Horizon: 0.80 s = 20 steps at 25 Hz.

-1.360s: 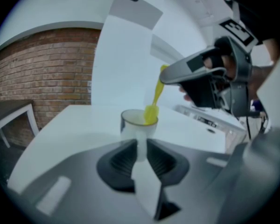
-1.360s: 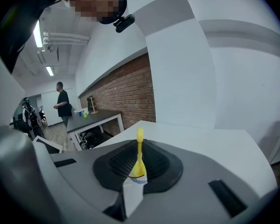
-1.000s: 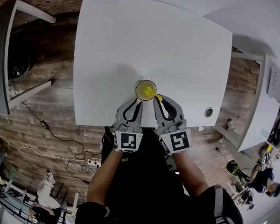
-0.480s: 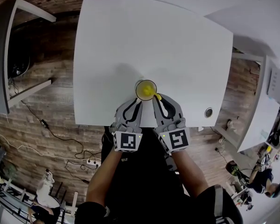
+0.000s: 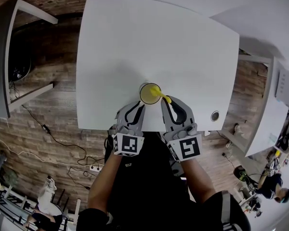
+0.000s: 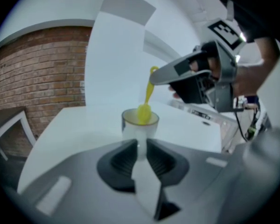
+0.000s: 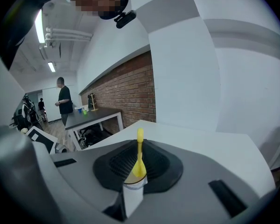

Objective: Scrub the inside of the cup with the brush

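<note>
Currently, right tool (image 5: 166,101) holds brush (image 5: 159,96) inside cup (image 5: 145,95).

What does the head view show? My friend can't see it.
The right gripper dips a yellow brush into a cup that the left gripper holds. The cup stands on a white table, by its near edge.

A cup (image 5: 146,95) stands on the white table (image 5: 135,42).

Right tool (image 5: 167,100) drew back rightward, brush (image 5: 160,94) tilting across cup (image 5: 145,95) (more handle showing); left tool (image 5: 137,106) edged left.
</note>
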### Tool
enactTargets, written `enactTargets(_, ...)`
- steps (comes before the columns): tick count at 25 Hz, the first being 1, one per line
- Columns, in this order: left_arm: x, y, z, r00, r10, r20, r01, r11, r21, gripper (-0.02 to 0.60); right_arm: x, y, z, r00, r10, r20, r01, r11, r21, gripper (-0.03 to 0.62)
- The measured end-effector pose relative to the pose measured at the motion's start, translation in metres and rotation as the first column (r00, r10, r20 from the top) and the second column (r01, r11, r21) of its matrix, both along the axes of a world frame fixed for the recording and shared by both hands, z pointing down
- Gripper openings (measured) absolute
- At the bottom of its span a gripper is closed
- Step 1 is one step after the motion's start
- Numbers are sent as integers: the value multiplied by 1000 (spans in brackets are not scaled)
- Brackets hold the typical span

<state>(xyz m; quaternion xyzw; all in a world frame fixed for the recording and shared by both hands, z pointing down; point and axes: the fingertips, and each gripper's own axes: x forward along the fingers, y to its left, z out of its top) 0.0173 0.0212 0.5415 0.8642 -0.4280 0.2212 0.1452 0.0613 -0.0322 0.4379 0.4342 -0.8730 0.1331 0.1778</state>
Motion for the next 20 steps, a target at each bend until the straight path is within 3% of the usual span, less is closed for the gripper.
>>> enactTargets(8,-9,-2,-1,995,99,12,-100,995,10,61,-1,-2,0,1000,-4,-9,4,1000,3,29)
enactTargets(20,-7,-3,-1,991,132,-9,-132,991,8,60,-3,-3,49,998,-18,-60,15,998,-55,29)
